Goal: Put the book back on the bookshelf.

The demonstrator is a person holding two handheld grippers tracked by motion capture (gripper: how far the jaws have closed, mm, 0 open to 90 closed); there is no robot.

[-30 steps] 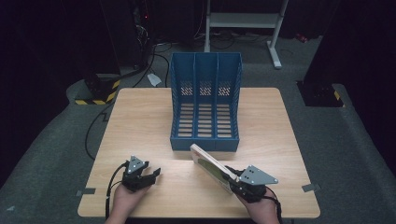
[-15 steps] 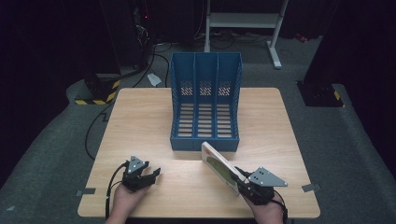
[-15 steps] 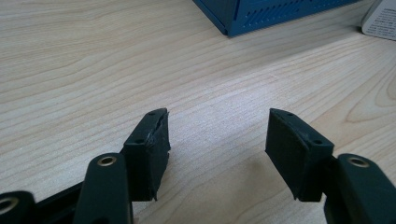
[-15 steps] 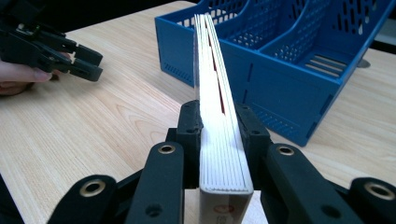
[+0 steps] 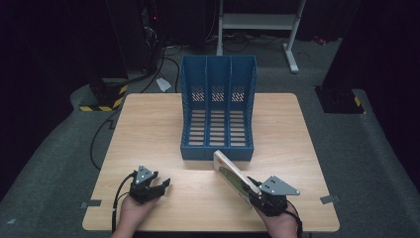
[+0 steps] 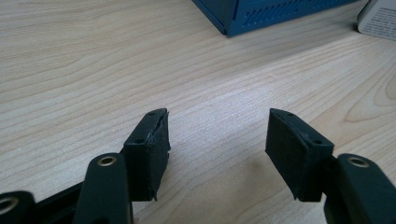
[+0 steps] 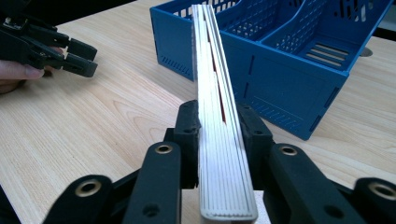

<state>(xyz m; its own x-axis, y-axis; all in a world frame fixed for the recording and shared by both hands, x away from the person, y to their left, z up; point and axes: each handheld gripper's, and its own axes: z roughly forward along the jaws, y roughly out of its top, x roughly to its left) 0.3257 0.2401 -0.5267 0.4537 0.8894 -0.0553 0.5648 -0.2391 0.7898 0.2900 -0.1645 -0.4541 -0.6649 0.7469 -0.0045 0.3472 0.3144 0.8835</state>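
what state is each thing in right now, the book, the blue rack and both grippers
book: held on edge, clamped in the right gripper, tilted toward the rack
blue rack: lying on the table, all three compartments empty
right gripper: jaws shut on the book
left gripper: jaws open, nothing between them, low over the table

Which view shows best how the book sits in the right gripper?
The right gripper view: the book stands on edge between both pads, clamped by the right gripper. The high view shows its cover slanting toward the blue file rack. The left gripper view catches just a corner.
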